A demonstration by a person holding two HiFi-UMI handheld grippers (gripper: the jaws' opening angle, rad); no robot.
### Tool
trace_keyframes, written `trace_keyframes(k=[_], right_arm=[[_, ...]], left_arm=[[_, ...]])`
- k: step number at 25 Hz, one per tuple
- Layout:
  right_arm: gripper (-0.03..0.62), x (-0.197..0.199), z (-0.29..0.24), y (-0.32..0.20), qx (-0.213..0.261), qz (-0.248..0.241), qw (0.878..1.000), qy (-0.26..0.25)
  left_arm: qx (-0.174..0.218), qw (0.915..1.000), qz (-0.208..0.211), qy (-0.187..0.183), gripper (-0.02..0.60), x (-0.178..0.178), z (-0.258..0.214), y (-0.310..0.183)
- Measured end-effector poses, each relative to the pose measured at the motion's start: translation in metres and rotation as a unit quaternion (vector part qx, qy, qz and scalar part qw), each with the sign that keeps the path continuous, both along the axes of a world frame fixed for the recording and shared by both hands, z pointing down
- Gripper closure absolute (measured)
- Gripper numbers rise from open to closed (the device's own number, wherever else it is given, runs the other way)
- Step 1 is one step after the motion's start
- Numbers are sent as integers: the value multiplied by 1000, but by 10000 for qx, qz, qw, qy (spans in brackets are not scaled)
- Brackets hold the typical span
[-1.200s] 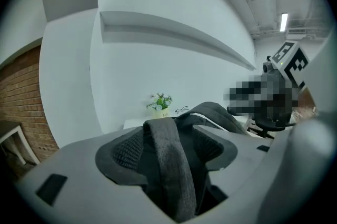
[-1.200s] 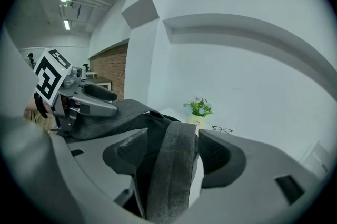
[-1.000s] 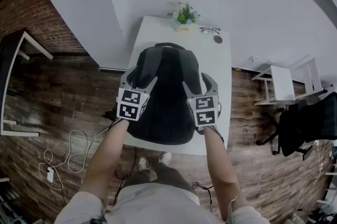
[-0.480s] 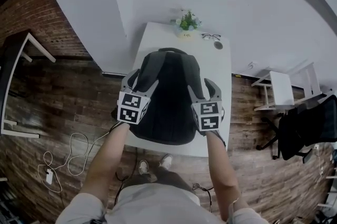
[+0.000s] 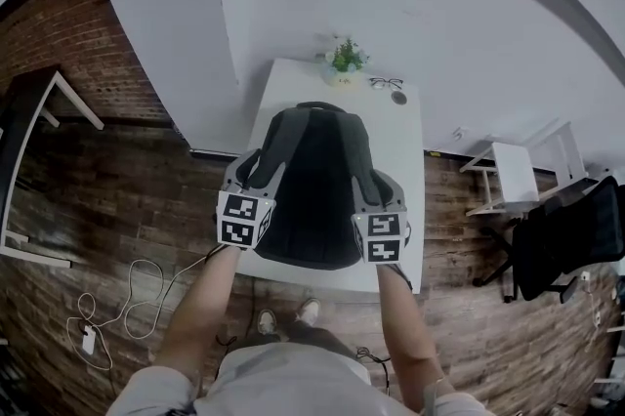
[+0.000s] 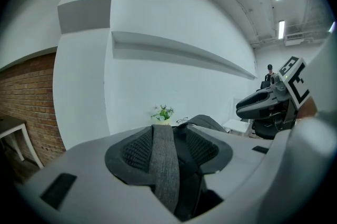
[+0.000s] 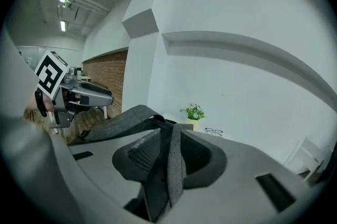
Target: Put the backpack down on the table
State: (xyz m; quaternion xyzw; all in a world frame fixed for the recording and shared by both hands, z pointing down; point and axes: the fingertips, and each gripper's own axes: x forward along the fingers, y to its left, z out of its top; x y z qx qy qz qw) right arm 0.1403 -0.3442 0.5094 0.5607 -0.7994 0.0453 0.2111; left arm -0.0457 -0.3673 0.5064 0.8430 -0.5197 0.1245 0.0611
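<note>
The backpack (image 5: 314, 185) lies along the desk (image 5: 405, 160), its long axis running away from the person and its handle end toward the plant (image 5: 344, 56). At the backpack's near half, one each side and equally close, the left hand-held gripper (image 5: 259, 168) and right hand-held gripper (image 5: 374, 185) are closing. Each has a padded shoulder strap (image 6: 164, 160) filling its gap. Whether the backpack's base rests or hangs is hidden.

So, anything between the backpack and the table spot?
Nothing visible. The black fabric backpack is over the near half of the white table; the green potted plant and black-rimmed glasses stand at its far end, clear.
</note>
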Motion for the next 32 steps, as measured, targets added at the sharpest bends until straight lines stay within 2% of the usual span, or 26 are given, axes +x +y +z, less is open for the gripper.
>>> trace_keyframes(k=[1, 6, 10, 12, 15, 24, 32], right_arm=[[461, -1, -2, 6, 39, 50, 10000, -9], [513, -18, -14, 32, 194, 71, 9998, -72], [534, -32, -27, 53, 261, 0, 9995, -166], [539, -37, -33, 63, 293, -18, 9993, -226], [545, -41, -47, 77, 381, -43, 9987, -344], [556, -33, -87, 114, 759, 23, 9949, -657], [556, -20, -114, 140, 890, 68, 9849, -1485]], left_arm=[[25, 10000, -4, 17, 368, -1, -1, 6], [58, 9999, 111, 100, 448, -5, -5, 35], [158, 9995, 245, 155, 525, -7, -15, 54], [239, 9992, 260, 177, 542, -11, -23, 63], [352, 9987, 186, 303, 562, -19, -38, 74], [728, 9945, 139, 743, 565, -23, -91, 111], [1231, 9874, 164, 978, 563, -31, -141, 144]])
